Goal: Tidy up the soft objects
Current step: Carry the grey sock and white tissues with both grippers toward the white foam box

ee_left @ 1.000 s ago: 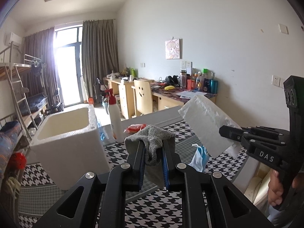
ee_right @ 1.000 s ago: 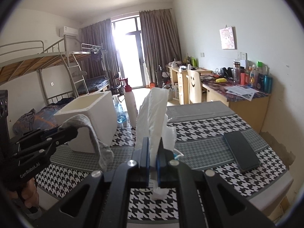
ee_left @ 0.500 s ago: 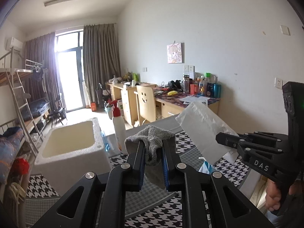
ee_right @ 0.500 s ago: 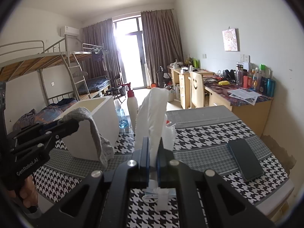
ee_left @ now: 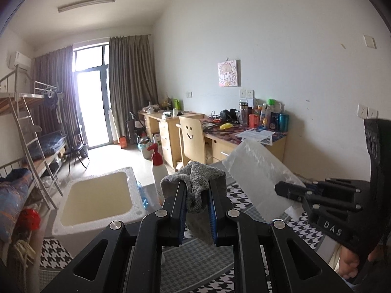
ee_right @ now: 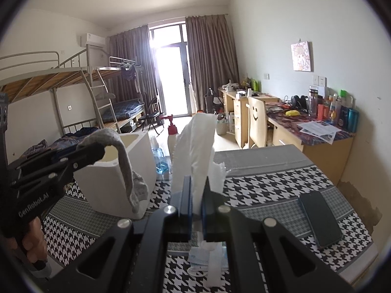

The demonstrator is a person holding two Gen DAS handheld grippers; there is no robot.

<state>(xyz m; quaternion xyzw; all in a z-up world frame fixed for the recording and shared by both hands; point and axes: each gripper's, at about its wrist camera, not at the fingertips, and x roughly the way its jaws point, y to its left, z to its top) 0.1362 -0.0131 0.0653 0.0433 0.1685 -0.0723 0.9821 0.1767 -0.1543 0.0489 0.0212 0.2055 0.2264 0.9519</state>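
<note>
On the houndstooth-patterned table (ee_right: 268, 190), beside the white foam box (ee_left: 97, 200), the left gripper (ee_left: 196, 202) pinches a grey knitted cloth (ee_left: 195, 183); the right gripper (ee_right: 195, 202) clamps what is probably a white plastic bag (ee_right: 195, 146).

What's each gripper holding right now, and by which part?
Left gripper pinches the grey sock near its middle fold, ends drooping. Right gripper clamps the white plastic bag at its lower edge.

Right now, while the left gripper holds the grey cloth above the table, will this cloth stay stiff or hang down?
The grey cloth probably is floppy: it droops in a long curve from the left gripper. It seems light, since a pinch near one end carries it. It may swing when moved.
</note>
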